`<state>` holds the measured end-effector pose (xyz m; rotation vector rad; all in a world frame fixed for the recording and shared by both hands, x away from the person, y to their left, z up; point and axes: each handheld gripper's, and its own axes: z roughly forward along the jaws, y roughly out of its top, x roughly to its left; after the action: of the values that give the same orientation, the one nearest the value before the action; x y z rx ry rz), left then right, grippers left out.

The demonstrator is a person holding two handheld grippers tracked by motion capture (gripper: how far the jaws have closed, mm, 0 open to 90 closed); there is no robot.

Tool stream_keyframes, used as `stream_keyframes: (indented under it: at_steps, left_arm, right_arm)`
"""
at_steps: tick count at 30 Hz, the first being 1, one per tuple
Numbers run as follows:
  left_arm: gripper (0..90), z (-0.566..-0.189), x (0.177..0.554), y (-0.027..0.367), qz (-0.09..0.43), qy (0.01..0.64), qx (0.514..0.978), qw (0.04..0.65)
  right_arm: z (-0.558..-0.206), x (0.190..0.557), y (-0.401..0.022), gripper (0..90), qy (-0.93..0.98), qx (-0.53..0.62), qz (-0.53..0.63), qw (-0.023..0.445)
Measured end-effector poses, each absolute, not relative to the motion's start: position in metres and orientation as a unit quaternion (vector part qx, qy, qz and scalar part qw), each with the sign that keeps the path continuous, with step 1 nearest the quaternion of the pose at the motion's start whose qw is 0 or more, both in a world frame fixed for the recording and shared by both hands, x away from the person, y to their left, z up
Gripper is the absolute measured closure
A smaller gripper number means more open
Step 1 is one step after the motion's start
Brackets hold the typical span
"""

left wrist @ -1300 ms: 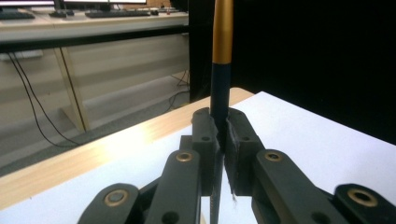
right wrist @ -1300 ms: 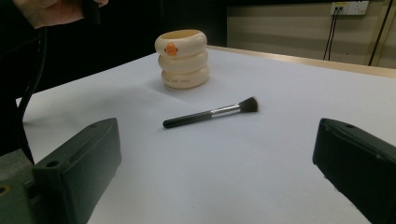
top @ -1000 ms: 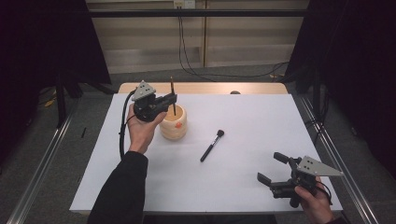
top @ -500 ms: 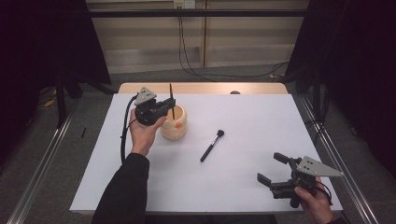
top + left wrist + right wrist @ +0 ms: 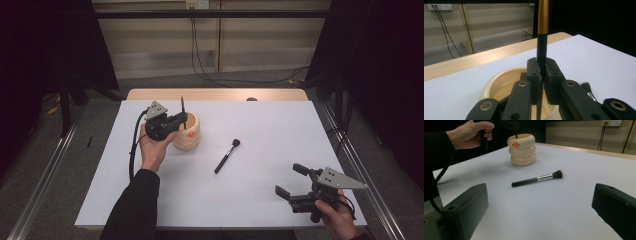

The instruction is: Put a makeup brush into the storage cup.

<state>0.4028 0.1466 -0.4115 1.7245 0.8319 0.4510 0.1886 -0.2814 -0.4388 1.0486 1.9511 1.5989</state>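
Your left hand-held gripper (image 5: 541,75) is clamped on a thin, stiff, light brush handle (image 5: 542,37) above the cup (image 5: 189,134); grip mid-handle, it's slick. Right hand-held gripper (image 5: 296,186) stands apart.

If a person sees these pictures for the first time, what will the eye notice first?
First, the left gripper, left of the table's middle, shut on an upright black-and-gold stick over the cream ringed holder. Next, a black makeup brush lying alone mid-table on the white cover. The right gripper waits open near the front right corner.
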Motion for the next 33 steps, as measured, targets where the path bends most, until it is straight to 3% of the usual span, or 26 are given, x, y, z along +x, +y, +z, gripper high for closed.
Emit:
stream_keyframes:
  at_steps: [14,21,25,26,29,32,33]
  left_arm:
    - [82.7,-0.4182,0.4016,0.1460,0.188,0.359,0.725,0.557]
    - [77.4,-0.4193,0.4027,0.1462,0.186,0.355,0.726,0.559]
    - [68.8,-0.4189,0.4032,0.1471,0.192,0.354,0.723,0.561]
    - [61.1,-0.4196,0.4033,0.1461,0.190,0.359,0.720,0.563]
    - [50.4,-0.4198,0.4031,0.1465,0.199,0.353,0.727,0.554]
    - [45.9,-0.4190,0.4036,0.1472,0.197,0.360,0.717,0.564]
    - [37.4,-0.4184,0.4036,0.1470,0.195,0.363,0.714,0.565]
  right_arm:
    - [-0.4392,0.1891,-0.2820,0.3,0.701,0.373,0.572,0.205]
    - [-0.4394,0.1894,-0.2819,0.3,0.700,0.376,0.572,0.205]
    - [-0.4393,0.1889,-0.2822,0.3,0.700,0.375,0.572,0.205]
    - [-0.4390,0.1886,-0.2826,0.3,0.700,0.375,0.572,0.204]
    - [-0.4390,0.1886,-0.2824,0.3,0.702,0.374,0.571,0.203]
    - [-0.4388,0.1885,-0.2820,0.3,0.699,0.376,0.573,0.204]
    - [-0.4388,0.1884,-0.2821,0.3,0.700,0.376,0.573,0.203]
